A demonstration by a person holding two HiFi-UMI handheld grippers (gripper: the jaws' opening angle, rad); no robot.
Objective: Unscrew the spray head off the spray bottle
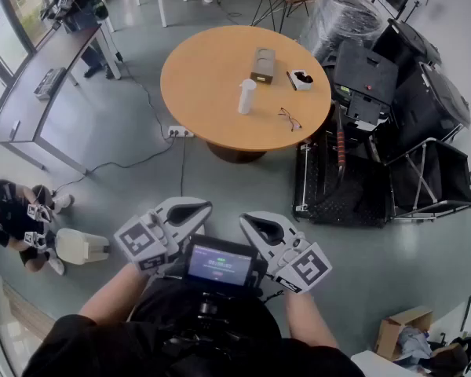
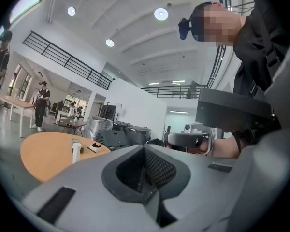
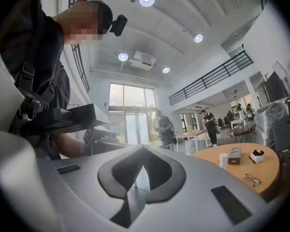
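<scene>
ceiling lights [image 2: 160, 14] in gripper views only, floor power strip [image 1: 180, 132] overhead

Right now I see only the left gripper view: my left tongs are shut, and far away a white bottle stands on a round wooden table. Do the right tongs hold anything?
Observer: No. The right gripper view shows the right tongs shut with nothing between them.
Operator: Does anything lie near the bottle that I could hit?
Observer: Yes. In the head view a pair of thin-framed eyeglasses lies on the round wooden table, to the right of the white cylindrical bottle, not touching it.
Operator: Is the floor on the way free?
Observer: Not wholly. A white power strip with its cable lies on the grey floor beside the table's base.
</scene>
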